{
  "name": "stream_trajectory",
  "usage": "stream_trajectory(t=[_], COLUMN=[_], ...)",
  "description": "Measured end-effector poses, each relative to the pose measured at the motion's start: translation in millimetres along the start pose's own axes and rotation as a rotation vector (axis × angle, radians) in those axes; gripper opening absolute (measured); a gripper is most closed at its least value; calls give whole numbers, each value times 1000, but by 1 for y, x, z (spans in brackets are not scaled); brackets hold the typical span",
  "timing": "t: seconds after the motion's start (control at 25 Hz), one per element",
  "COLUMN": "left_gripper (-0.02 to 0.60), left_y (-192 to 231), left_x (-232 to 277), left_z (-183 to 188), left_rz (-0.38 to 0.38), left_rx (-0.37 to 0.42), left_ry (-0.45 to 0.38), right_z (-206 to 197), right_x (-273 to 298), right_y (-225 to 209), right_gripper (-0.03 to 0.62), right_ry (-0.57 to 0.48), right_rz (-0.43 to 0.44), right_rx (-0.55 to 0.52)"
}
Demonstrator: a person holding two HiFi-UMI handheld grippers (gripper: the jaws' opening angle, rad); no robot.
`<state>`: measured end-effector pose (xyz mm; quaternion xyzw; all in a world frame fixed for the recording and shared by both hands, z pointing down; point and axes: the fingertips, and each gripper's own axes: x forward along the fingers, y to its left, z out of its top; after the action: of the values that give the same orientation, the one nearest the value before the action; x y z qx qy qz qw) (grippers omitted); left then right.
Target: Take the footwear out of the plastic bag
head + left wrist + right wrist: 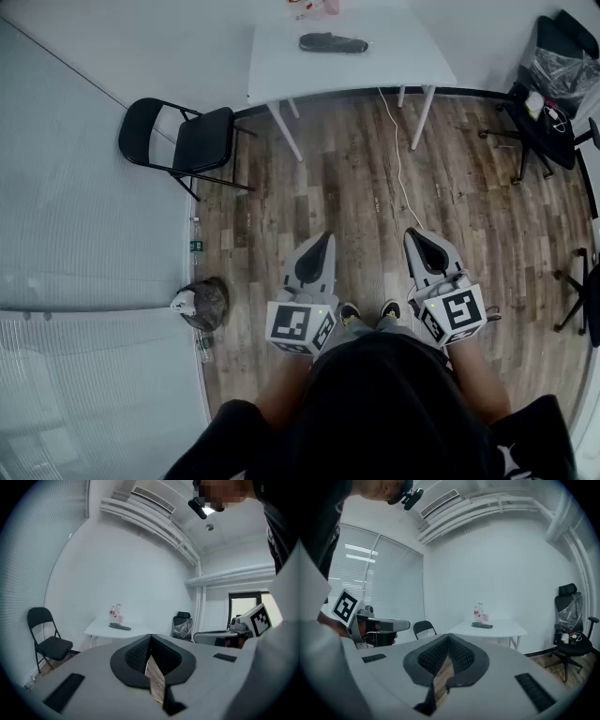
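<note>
Status: task not yet begun, approach stage. Left gripper clenched, jaws fully together, nothing between them. Right gripper same: clenched, empty. Both held roughly level at waist height over the wood-plank floor, side by side, pointing fwd toward the white rectangular counter at the far wall. Task item: a dark, flat, elongated item lies on the counter's far half, just in front of a few small red-and-clear bottles. Presumably this is the bagged footwear, but at this range no plastic can be made out. Key relation: item is well apart from both grippers, straight ahead, out of reach. Its long axis runs left-right, i.e. across the grippers' pointing direction. In the head view it lines up approx. w/ the left gripper, so the left looks marginally better placed. Judgement: the person must close in on the counter before any grasp.
</note>
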<state>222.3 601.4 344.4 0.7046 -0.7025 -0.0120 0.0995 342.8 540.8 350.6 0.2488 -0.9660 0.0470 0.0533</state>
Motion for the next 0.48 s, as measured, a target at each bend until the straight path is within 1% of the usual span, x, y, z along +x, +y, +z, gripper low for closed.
stream_trajectory(t=[0.16,0.32,0.48], left_gripper=[20,20,20], left_y=[13,24,35], left_x=[-9,-16,-22], left_z=[9,12,12], left_rz=[0,3,-10], left_rx=[26,17,11], left_ry=[-16,-25,-24], right_z=[6,12,16], right_x=[10,20,28], right_y=[13,20,24], right_gripper=[11,11,11], right_ry=[-4,-26,-33], right_rz=[-5,-8,-32], right_rx=[-27,-32,-30])
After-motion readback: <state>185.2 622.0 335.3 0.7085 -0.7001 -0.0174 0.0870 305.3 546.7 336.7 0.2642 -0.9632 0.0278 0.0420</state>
